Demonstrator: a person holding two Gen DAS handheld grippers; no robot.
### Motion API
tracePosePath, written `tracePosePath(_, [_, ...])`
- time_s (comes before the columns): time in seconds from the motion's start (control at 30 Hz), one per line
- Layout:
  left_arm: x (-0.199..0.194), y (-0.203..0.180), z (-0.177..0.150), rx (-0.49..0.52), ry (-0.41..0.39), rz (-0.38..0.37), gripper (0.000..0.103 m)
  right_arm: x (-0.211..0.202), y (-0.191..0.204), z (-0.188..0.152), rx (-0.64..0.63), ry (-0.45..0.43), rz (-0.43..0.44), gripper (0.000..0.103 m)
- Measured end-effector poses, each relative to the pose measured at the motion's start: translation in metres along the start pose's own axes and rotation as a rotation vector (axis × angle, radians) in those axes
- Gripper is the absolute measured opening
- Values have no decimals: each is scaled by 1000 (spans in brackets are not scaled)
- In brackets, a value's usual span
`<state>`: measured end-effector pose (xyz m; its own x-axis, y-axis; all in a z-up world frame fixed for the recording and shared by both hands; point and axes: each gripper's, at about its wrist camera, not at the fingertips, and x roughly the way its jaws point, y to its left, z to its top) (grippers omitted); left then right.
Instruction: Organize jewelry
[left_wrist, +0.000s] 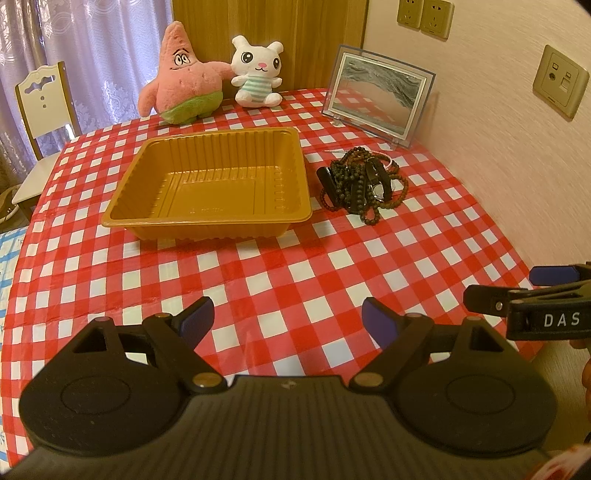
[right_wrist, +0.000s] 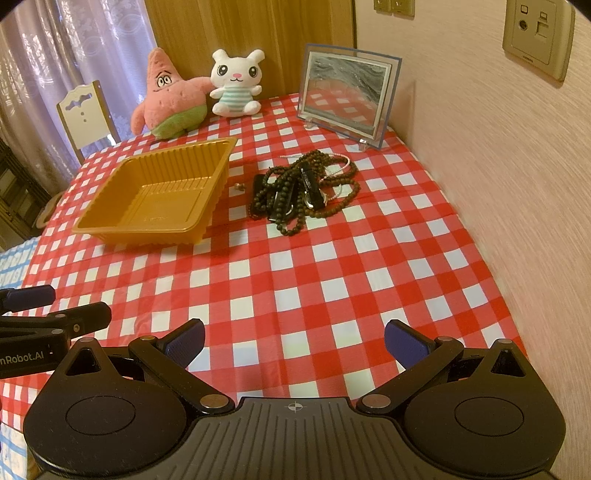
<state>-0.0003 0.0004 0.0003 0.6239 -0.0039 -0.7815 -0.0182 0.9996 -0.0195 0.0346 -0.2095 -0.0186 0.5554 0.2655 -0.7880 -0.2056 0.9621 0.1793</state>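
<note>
On the table (left_wrist: 295, 266), covered in a red-and-white checked cloth, the jewelry pile (left_wrist: 364, 182) lies in a dark tangle just to the right of the golden tray (left_wrist: 207, 218), near it but not touching. The tray is empty. In the right wrist view a tiny separate piece (right_wrist: 241, 186), too small to identify, sits on the cloth between the tray and the pile.

The left claw (left_wrist: 288, 319) hangs low over the near part of the table with its blue pads spread wide and nothing between them. The right claw (right_wrist: 293, 341) is likewise spread and empty, well short of the pile.

The heap looks like several strands of brown and dark wooden beads wound around black straps, with what may be a watch face (a pale disc shows among the beads) and a thin pinkish string at the back. Such strands should be light and limp, likely to drape and swing once lifted, and because they are interlaced, pulling one may drag its neighbours along. The round beads could roll out of a shallow pinch, so closing across a bunched loop at the pile's outer edge seems the safer hold. The stiff black straps would offer a firmer, flatter grip.

None of the jewelry is in the tray yet.
</note>
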Motion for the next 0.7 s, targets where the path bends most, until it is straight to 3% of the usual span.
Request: tracePosePath(0.7, [0,0,0,-1,1,0,86,-1,2,2,-1,0,-1,103])
